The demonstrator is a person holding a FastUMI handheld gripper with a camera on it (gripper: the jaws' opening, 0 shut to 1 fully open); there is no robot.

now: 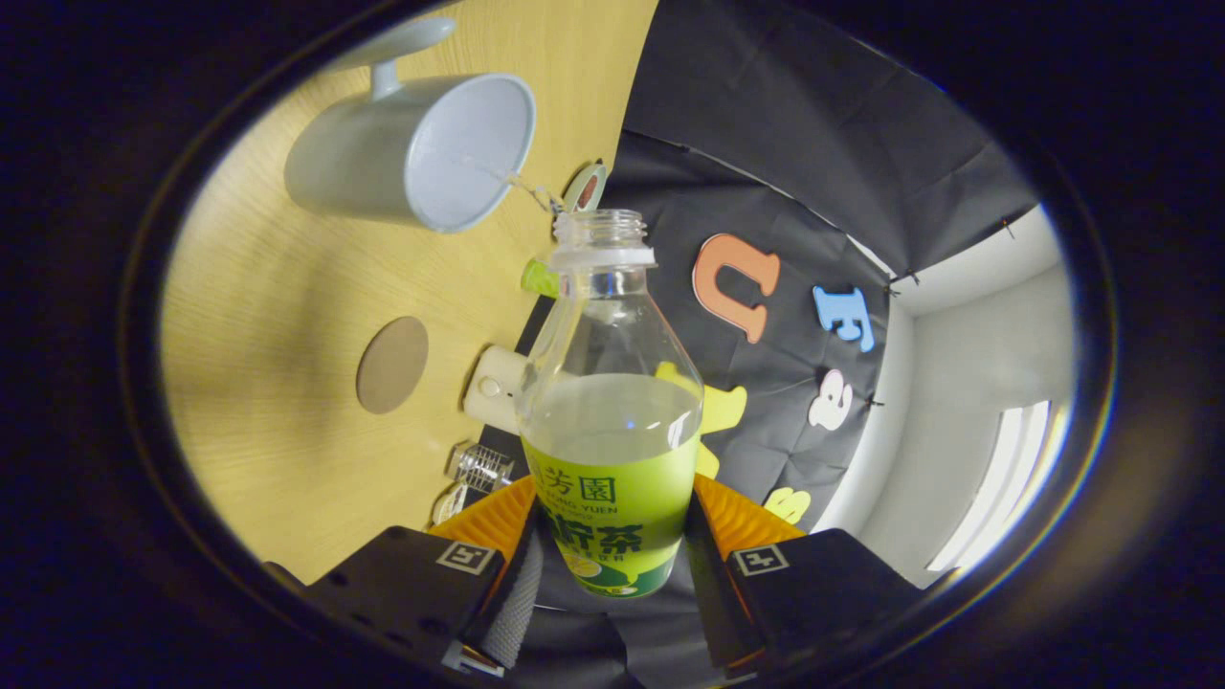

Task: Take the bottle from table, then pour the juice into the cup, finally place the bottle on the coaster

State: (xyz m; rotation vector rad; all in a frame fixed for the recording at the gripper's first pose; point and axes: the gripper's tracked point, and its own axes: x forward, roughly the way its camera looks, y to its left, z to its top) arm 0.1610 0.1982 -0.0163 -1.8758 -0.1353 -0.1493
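My gripper [612,550] is shut on a clear plastic bottle [610,402] with a green label, both fingers pressing its lower body. The bottle has no cap and is about half full of pale juice. The view is rolled over, so the bottle is tipped toward the table. A thin stream runs from the bottle's mouth [601,230] into a pale blue-grey mug [421,153] with a handle, just beyond the mouth. A round brown coaster [392,365] lies flat on the wooden table [278,316], to one side of the bottle and nearer to me than the mug.
Along the table's back edge by the black cloth wall stand a small cream container [493,388], a clear ridged glass piece [481,466] and a green item [538,278] behind the bottle's neck. A white wall with a bright window lies beyond the cloth.
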